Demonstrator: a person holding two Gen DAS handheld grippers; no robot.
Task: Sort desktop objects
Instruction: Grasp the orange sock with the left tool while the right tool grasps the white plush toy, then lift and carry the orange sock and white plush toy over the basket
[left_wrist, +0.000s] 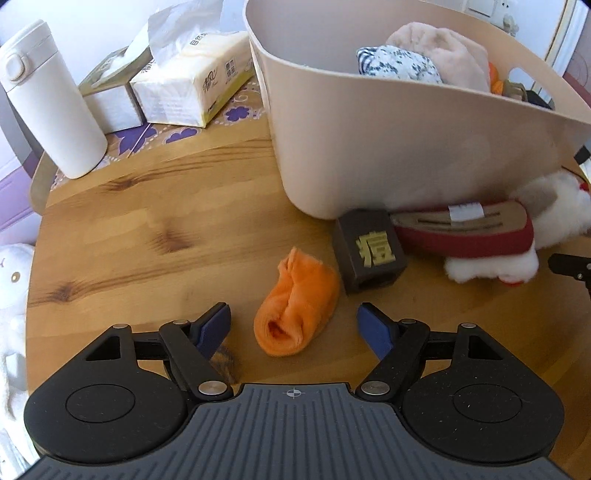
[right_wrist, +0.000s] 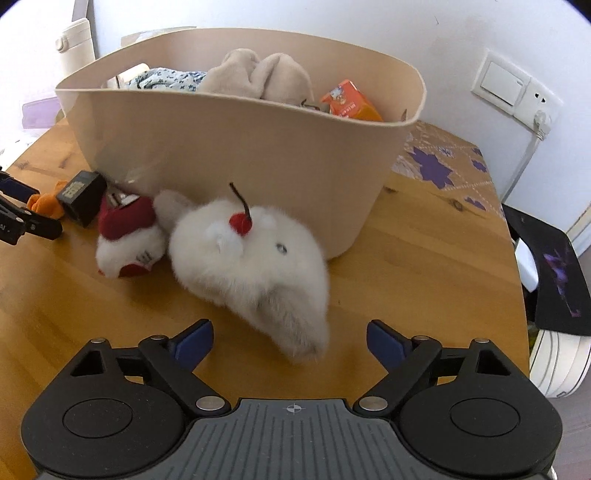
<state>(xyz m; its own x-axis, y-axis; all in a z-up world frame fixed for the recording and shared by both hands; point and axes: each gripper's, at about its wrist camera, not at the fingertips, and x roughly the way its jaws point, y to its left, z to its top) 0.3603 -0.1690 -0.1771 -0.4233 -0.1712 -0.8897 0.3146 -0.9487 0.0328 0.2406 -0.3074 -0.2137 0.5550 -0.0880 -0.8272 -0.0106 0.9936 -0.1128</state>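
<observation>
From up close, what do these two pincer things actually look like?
Both match: the left gripper and right gripper have matte black linkage arms with silver pivot pins, blue finger pads, round black housings and a grey ribbed base bearing a small crosshair mark. No cables show.

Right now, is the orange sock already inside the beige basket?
No, the orange sock lies on the wooden table, in front of the beige basket.

Open counter (left_wrist: 140, 229) lies left of the orange sock (left_wrist: 297, 314), unobstructed up to the white flask (left_wrist: 48, 107) and tissue packs (left_wrist: 188, 88) at the far edge. The beige basket (left_wrist: 406, 147) blocks passage ahead. At its base the dark block (left_wrist: 369, 254), red-and-white slipper (left_wrist: 480, 243) and white plush (right_wrist: 255, 266) crowd together, touching or nearly so. Bare counter remains right of the plush.
</observation>
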